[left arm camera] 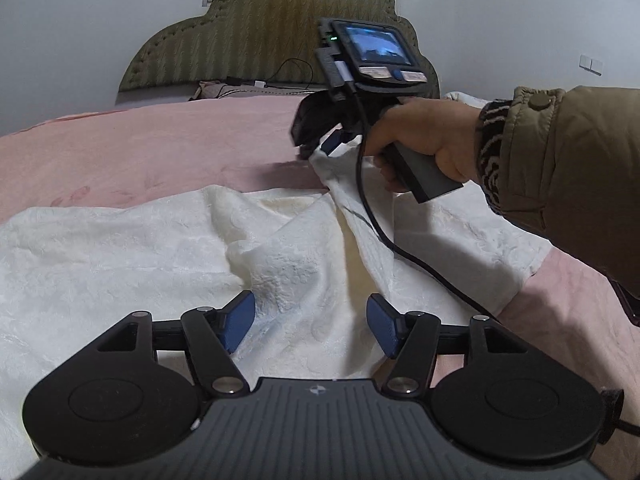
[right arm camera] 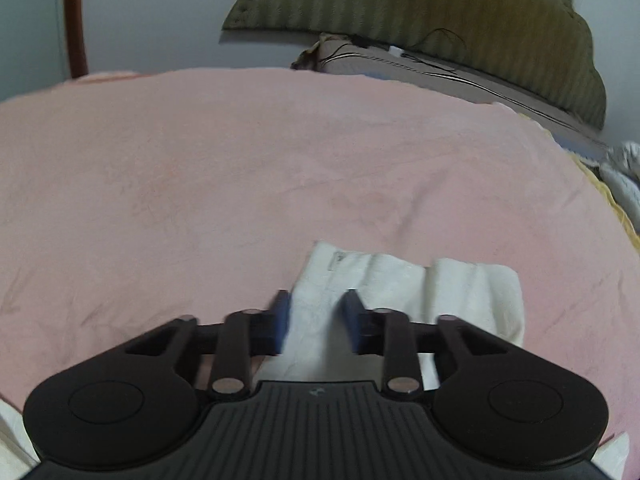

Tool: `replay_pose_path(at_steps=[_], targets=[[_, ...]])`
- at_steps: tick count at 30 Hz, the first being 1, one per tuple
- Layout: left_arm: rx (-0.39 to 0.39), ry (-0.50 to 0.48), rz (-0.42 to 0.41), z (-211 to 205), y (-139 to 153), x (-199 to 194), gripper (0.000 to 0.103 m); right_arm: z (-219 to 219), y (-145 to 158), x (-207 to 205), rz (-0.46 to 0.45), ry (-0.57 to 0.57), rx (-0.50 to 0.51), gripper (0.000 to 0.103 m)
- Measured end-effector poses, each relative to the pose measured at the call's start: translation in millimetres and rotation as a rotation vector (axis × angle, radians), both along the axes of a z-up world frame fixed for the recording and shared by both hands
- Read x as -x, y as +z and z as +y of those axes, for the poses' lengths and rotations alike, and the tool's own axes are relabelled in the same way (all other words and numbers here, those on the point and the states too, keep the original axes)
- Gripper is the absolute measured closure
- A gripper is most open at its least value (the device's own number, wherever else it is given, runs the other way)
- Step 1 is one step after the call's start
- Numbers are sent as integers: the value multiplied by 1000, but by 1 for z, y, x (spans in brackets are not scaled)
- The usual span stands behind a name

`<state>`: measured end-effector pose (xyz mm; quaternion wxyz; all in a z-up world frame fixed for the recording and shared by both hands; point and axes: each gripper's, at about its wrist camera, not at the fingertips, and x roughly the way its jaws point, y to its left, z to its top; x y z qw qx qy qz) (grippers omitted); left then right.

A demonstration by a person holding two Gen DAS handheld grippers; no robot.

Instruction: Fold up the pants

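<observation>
White textured pants (left arm camera: 132, 248) lie spread on a pink bedspread (left arm camera: 140, 148). My left gripper (left arm camera: 310, 322) is open just above the pants, with a raised fold between its blue pads. My right gripper (left arm camera: 326, 146), held in a hand, is shut on an edge of the pants and lifts it off the bed. In the right wrist view the gripper (right arm camera: 316, 320) has its blue pads on either side of a bunched white pants edge (right arm camera: 400, 280), with the cloth between them.
A padded olive headboard (left arm camera: 272, 24) and a pillow with cables (left arm camera: 240, 88) are at the far end of the bed. The person's brown-sleeved arm (left arm camera: 568, 168) crosses from the right. A black cable (left arm camera: 384, 232) hangs over the pants.
</observation>
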<state>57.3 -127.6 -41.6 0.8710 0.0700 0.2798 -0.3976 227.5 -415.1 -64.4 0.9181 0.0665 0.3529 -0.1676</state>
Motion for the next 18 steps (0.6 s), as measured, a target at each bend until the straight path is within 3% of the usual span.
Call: replay_pose_path(at_steps=[1, 6, 12, 15, 18], targets=[[0, 4, -7, 1, 0, 2, 38, -9, 2, 8, -35, -22, -46, 91], [28, 12, -25, 6, 4, 3, 38, -49, 22, 70, -253, -120, -224, 93], [81, -54, -162, 11, 24, 27, 37, -100, 33, 179, -438, -237, -385, 93], [40, -129, -201, -4, 28, 42, 34, -119, 23, 226, -468, -279, -446, 93], [-58, -177, -219, -28, 19, 51, 34, -132, 4, 253, -473, -317, -517, 93]])
